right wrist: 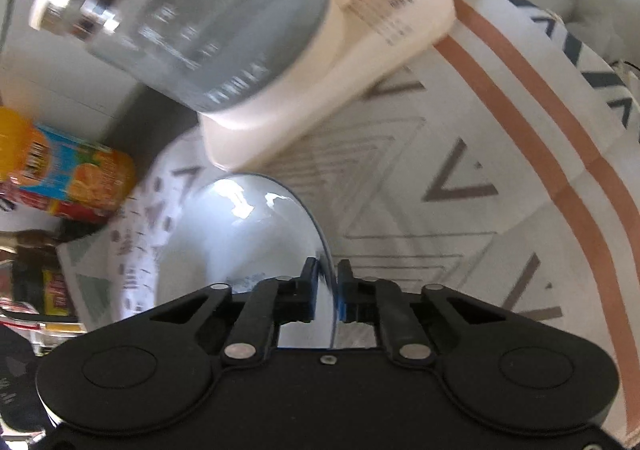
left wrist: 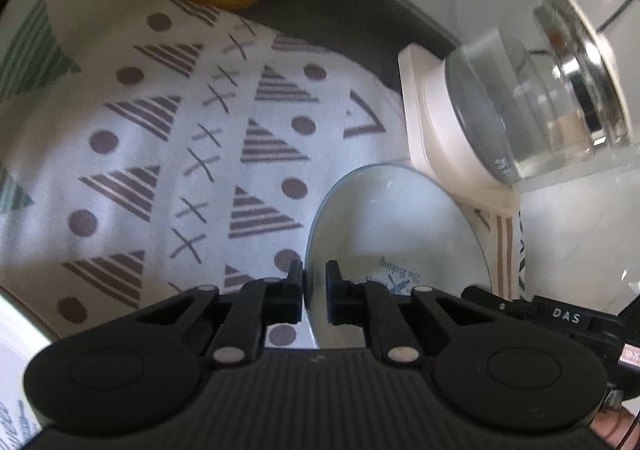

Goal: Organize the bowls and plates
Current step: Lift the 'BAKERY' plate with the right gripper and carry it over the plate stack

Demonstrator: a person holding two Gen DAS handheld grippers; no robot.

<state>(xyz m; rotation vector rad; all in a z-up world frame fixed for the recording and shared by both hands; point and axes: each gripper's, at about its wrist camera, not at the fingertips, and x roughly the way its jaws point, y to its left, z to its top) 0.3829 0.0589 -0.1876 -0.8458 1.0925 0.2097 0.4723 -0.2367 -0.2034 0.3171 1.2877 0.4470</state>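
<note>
Above the patterned cloth [left wrist: 168, 153] covering the worktop, both tongs gripped one pale blue plate [left wrist: 396, 234] by opposite sides of its rim. The left tongs [left wrist: 314, 282] were nearly closed on the rim, and the right tongs [right wrist: 328, 282] were pinched on the rim too. The plate was tilted on edge, with blue printed lettering on its face. Just beyond it, toward the far edge of the worktop, a glass kettle [right wrist: 188, 21] sat on a white base [right wrist: 360, 49]; its contents could not be told. An orange drink bottle [right wrist: 64, 173] stood near the far edge.
</note>
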